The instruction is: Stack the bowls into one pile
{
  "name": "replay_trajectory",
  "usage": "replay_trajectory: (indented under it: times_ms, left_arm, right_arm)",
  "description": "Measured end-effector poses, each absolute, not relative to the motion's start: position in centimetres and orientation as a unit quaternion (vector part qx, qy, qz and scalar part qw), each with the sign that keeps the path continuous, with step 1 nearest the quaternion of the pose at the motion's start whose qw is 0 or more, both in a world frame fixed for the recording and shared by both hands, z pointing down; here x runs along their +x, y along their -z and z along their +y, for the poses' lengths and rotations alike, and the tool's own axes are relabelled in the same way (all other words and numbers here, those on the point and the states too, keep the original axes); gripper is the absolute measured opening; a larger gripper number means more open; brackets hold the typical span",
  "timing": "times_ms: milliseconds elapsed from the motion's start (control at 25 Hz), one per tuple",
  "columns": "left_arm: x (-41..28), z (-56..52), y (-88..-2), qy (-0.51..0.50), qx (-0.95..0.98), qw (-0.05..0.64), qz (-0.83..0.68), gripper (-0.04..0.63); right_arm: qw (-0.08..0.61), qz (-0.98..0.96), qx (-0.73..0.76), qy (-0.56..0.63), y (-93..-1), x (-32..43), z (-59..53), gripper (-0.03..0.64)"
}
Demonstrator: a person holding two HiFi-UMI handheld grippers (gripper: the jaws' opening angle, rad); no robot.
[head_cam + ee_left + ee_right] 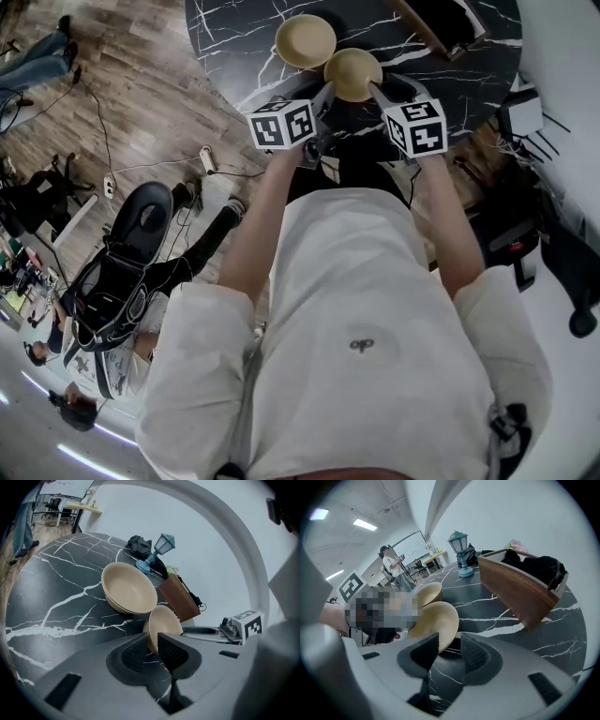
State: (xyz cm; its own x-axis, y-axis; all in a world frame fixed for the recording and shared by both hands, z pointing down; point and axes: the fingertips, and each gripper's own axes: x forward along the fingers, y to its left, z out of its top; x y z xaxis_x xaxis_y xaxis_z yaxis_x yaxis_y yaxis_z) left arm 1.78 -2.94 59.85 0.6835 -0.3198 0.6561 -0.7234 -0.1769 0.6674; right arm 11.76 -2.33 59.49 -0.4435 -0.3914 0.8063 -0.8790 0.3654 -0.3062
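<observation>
At the dark marble bench (234, 37), clamped the left hand-held gripper (151, 641) narrowly on the rim of a tilted bowl (164, 620), just beside the two nested bowls (129, 588). Had the right hand-held gripper (450, 641) spread wide around the bowl's opposite rim, without pressing it, near a brown wooden box (520, 592).

Bowls in sight: two, far bowl (306, 40) and near bowl (352, 73). Lantern lamp (165, 543): one, far. Wooden box (515, 592): one, right. Grippers: two, left gripper (151, 639) and right gripper (450, 641).
</observation>
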Motion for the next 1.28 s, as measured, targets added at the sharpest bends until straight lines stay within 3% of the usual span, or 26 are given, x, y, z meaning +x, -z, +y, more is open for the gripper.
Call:
replay_trajectory:
  times_ms: [440,1280]
  left_arm:
    - [2.1,-3.1,-59.9,-0.196,0.747,0.534,-0.345,0.049]
    - [1.8,-2.6,-56.9,-0.163,0.759,0.532,-0.338,0.038]
  right_arm:
    - [0.321,-0.760,0.413,-0.386,-59.9,11.7,-2.3,0.103]
    - [0.320,-0.779,0.414,-0.346,-56.0,11.5,-2.5,0.077]
